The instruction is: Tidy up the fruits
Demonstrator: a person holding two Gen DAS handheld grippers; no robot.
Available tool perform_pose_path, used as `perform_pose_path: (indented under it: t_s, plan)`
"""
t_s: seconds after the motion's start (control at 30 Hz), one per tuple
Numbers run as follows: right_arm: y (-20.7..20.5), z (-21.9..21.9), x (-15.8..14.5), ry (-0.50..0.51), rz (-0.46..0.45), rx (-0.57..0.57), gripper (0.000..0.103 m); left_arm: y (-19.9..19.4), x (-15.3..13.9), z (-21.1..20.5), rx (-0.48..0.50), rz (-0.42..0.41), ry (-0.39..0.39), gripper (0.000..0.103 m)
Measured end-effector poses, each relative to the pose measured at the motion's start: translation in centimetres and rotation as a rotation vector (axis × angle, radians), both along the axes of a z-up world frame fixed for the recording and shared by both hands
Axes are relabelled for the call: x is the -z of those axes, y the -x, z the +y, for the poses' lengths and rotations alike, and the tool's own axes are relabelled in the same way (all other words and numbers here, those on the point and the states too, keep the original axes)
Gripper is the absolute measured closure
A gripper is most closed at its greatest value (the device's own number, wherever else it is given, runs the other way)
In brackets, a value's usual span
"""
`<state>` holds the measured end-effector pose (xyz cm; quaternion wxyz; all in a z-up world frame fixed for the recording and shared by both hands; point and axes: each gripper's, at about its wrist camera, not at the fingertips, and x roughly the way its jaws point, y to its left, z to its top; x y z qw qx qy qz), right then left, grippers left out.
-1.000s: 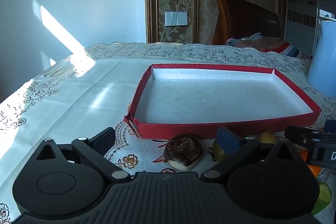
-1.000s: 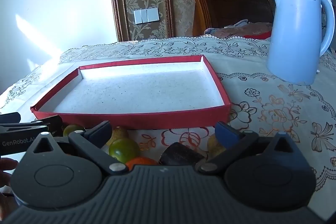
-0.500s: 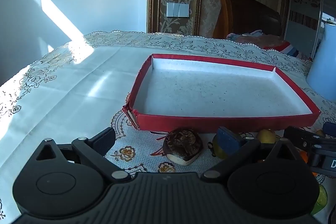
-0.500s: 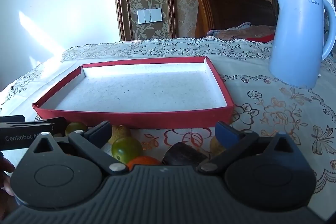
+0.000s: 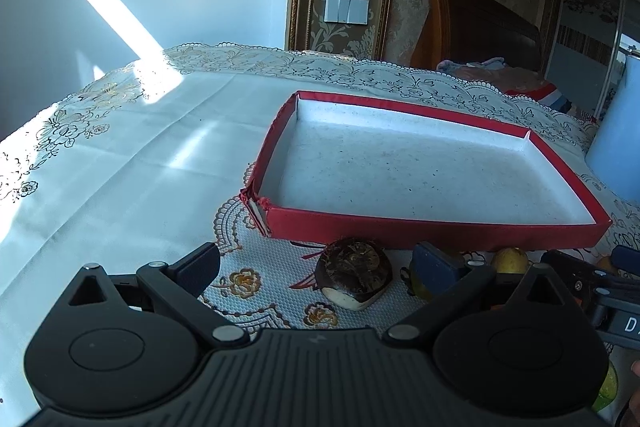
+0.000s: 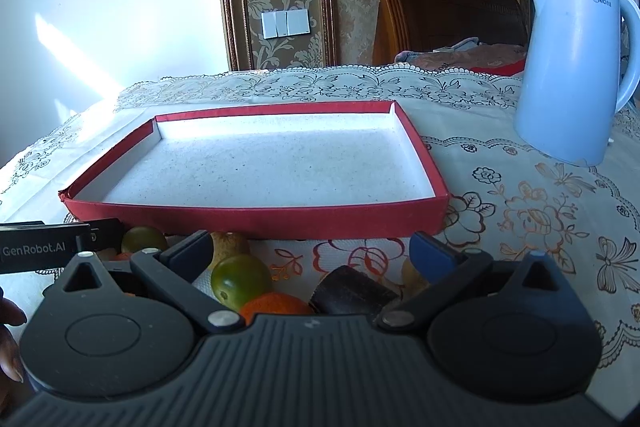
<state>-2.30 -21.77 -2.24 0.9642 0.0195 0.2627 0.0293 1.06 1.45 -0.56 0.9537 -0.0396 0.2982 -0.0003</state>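
A shallow red tray [image 5: 400, 227] [image 6: 256, 217] with a white bare floor lies on the table. Fruits lie in front of its near wall. In the left wrist view a dark brown halved fruit [image 5: 354, 277] sits between the fingers of my open left gripper [image 5: 316, 267], with a yellow fruit [image 5: 510, 261] to the right. In the right wrist view a green fruit [image 6: 240, 277], an orange [image 6: 276, 305], a dark piece [image 6: 352, 293] and a pale pear-like fruit [image 6: 228, 247] lie between the fingers of my open right gripper [image 6: 312, 259]. Another green fruit [image 6: 142, 239] lies left.
A light blue kettle [image 6: 572, 67] stands at the right of the tray. The lace tablecloth [image 5: 120, 167] covers the table. The other gripper's finger shows at the left of the right wrist view [image 6: 52, 247] and at the right of the left wrist view [image 5: 592, 279].
Both cameras have risen and tilted slightly, so the tray appears a little lower and more from above. Both grippers stay open and the fruits have not moved.
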Motion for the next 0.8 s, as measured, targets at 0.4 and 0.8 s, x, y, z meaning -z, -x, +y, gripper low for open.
perform_pose_path:
  t_s: [0.4,0.8]
  plan:
    - [-0.1,-0.2,0.0,-0.011,0.001,0.012,0.000,-0.1,0.2,0.1,-0.005,0.018,0.004,0.000]
    - [1.1,-2.3,-0.7,-0.041,-0.023,0.050,0.000,0.4,0.1,0.4,-0.004,0.008,0.016,0.000]
